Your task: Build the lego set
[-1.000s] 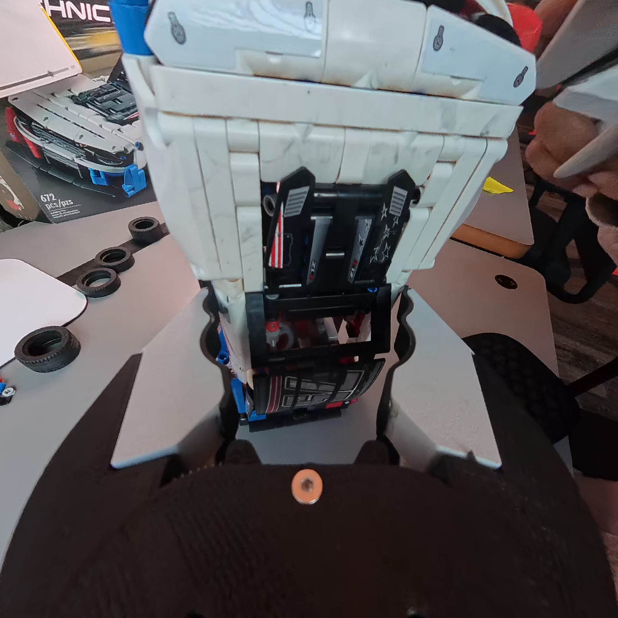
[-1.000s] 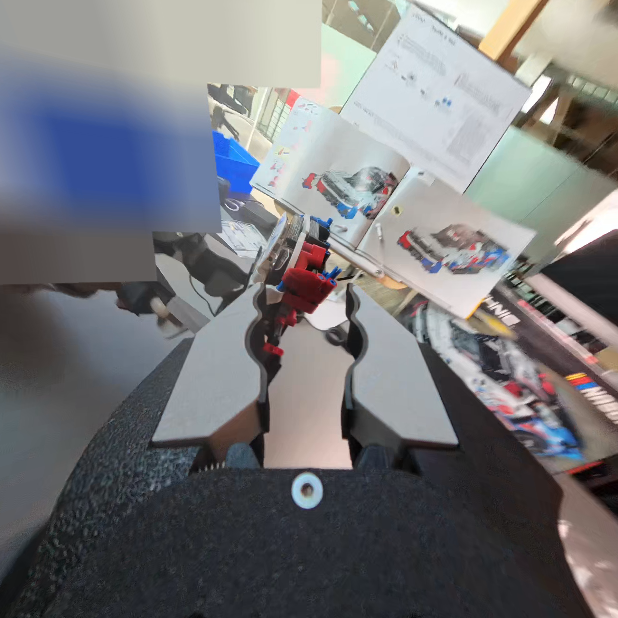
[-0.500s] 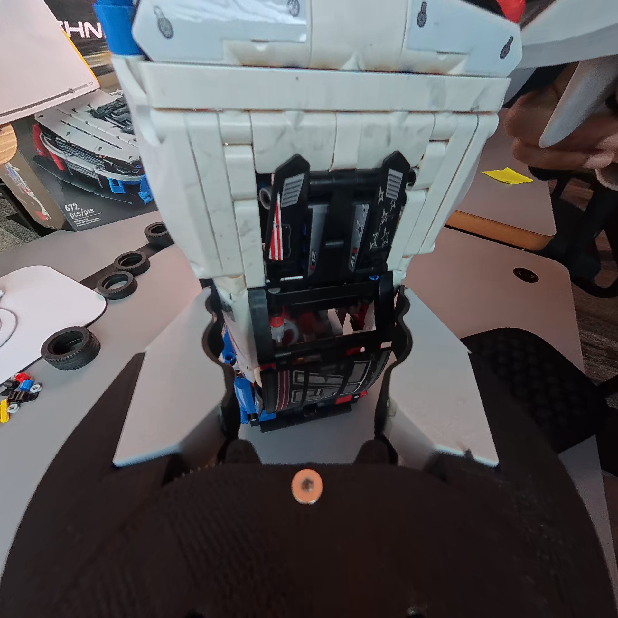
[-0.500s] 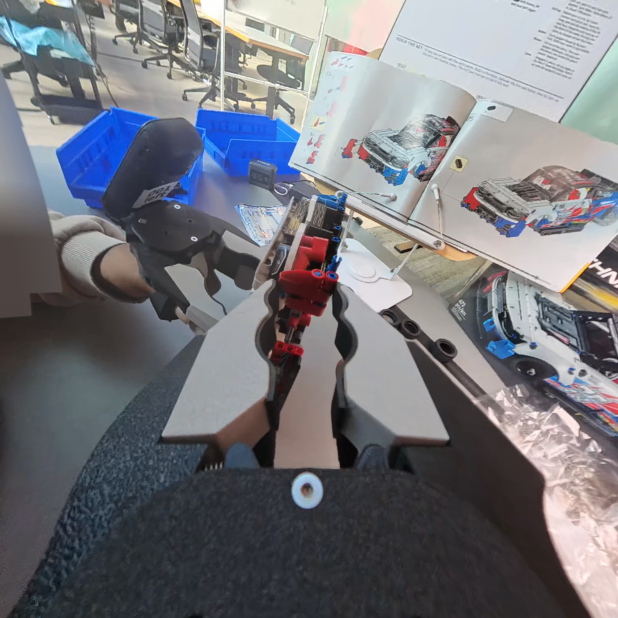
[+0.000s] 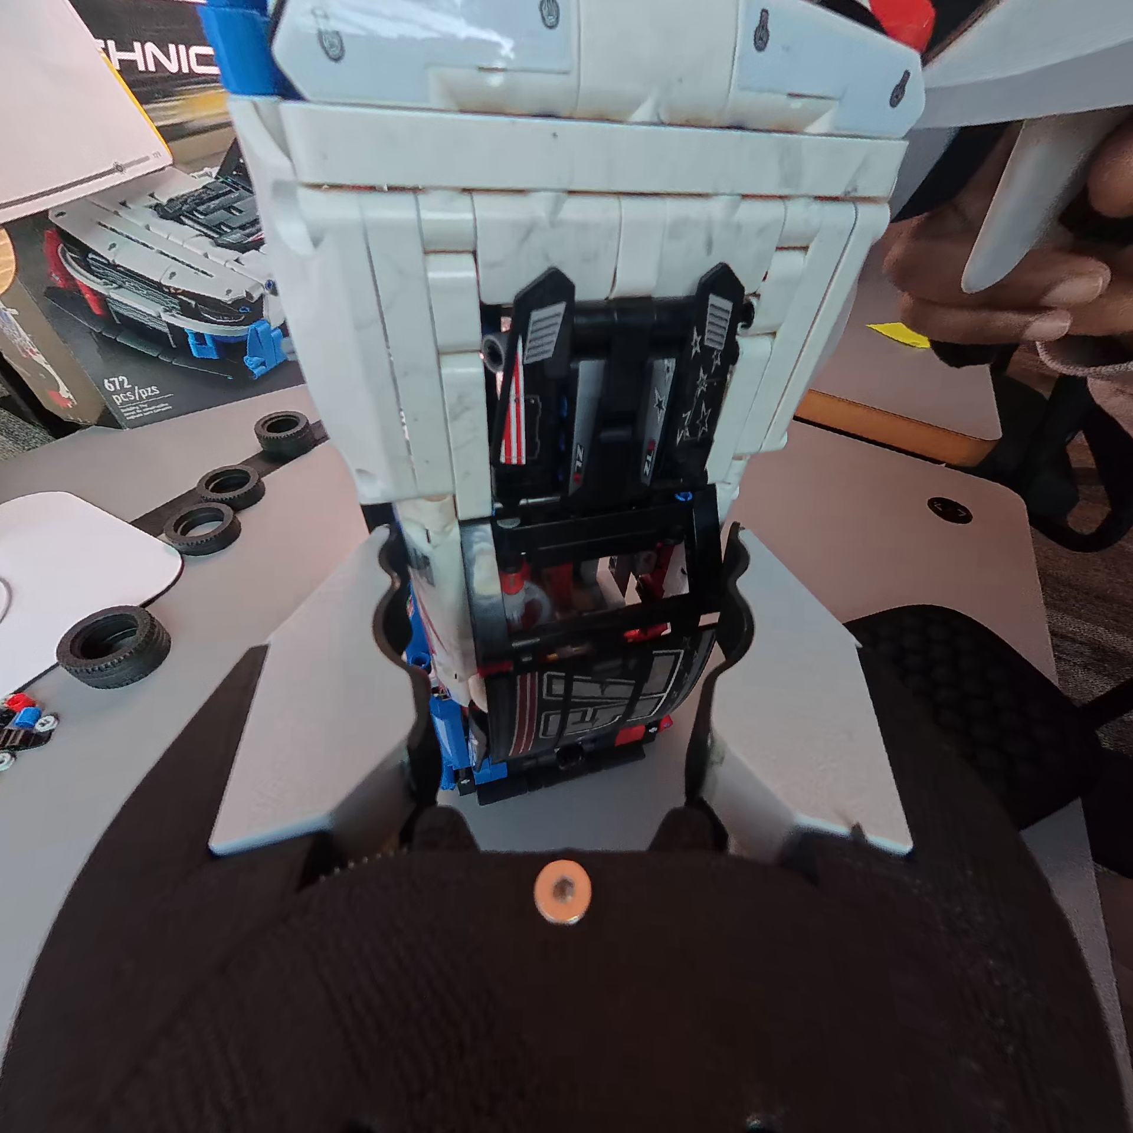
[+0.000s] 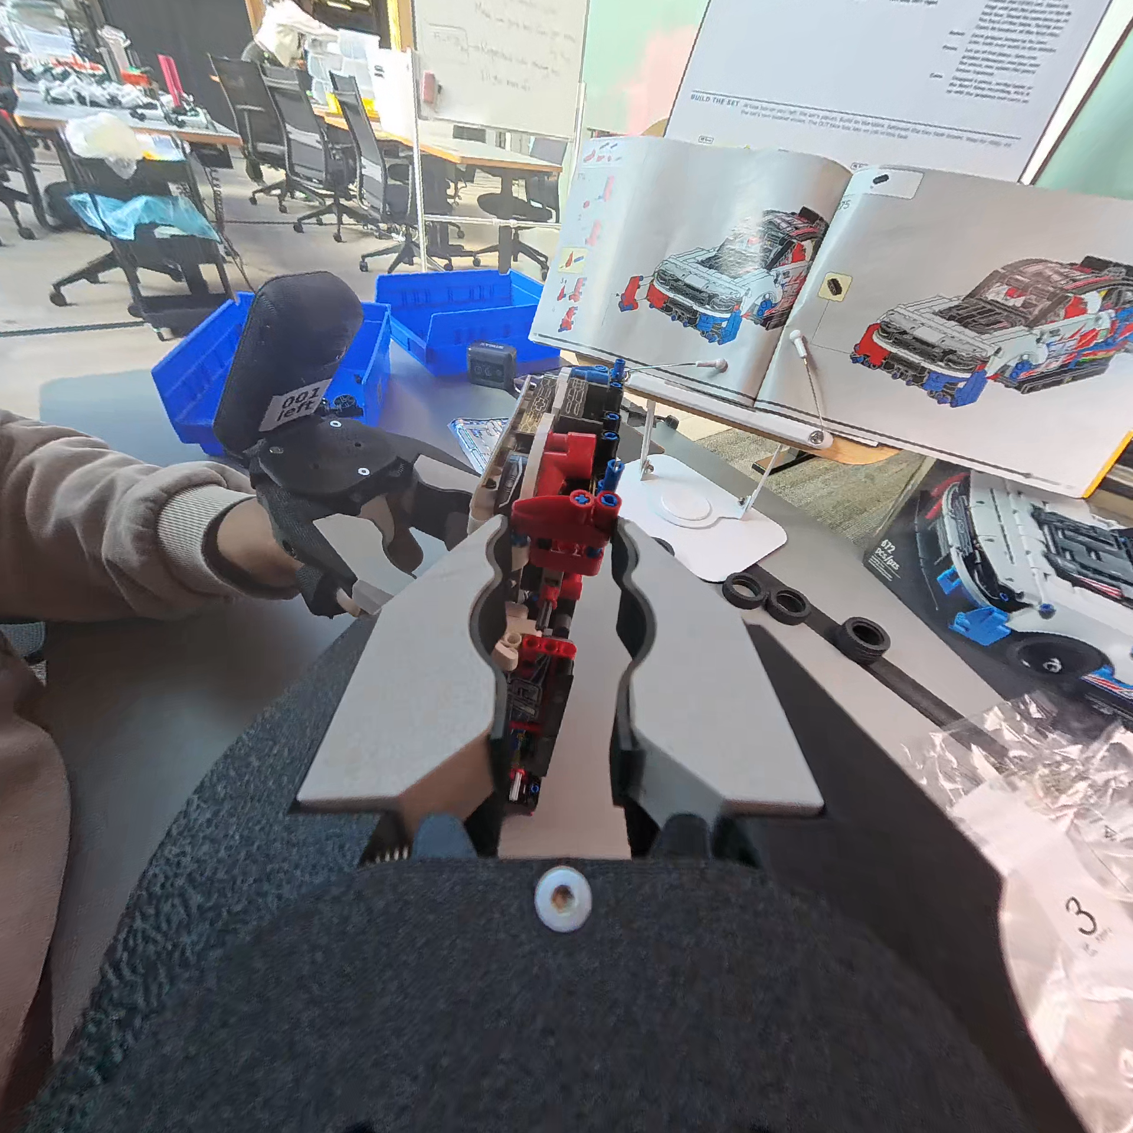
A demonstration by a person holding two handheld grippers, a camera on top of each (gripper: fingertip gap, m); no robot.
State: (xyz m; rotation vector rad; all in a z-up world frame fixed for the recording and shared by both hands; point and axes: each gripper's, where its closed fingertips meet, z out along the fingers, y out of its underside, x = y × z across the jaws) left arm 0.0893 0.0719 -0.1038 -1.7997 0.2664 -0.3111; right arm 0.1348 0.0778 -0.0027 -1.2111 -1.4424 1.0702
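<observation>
the left tongs (image 5: 564, 662) are closed on the tail end of the car (image 5: 570, 319). both fingers press its sides. the car is white on top with a black part in the middle, and it is up in the air, off the grey counter (image 5: 870, 539).

the right tongs (image 6: 555, 619) have the car (image 6: 564, 484) between them too, by its red and black parts. the left finger touches the car, but there is a gap at the right finger, so i cannot tell if these tongs grip it. a hand (image 6: 257, 552) in a tan sleeve holds the left tongs (image 6: 423, 490) on the far side of the car.

near the left tongs, one black tyre (image 5: 113, 647) lies on the counter beside a white stand base (image 5: 73, 564). small red and blue bits (image 5: 24, 723) lie close by. three more tyres (image 5: 230, 487) lie in a row farther back. a clear bag (image 6: 1036, 827) lies at the right.

behind that, an open book (image 6: 858, 294) with car pictures sits on the stand. the box (image 5: 153, 306) lies past the tyres. two blue bins (image 6: 453, 319) stand at the back of the counter, and chairs (image 6: 362, 171) stand farther off.
</observation>
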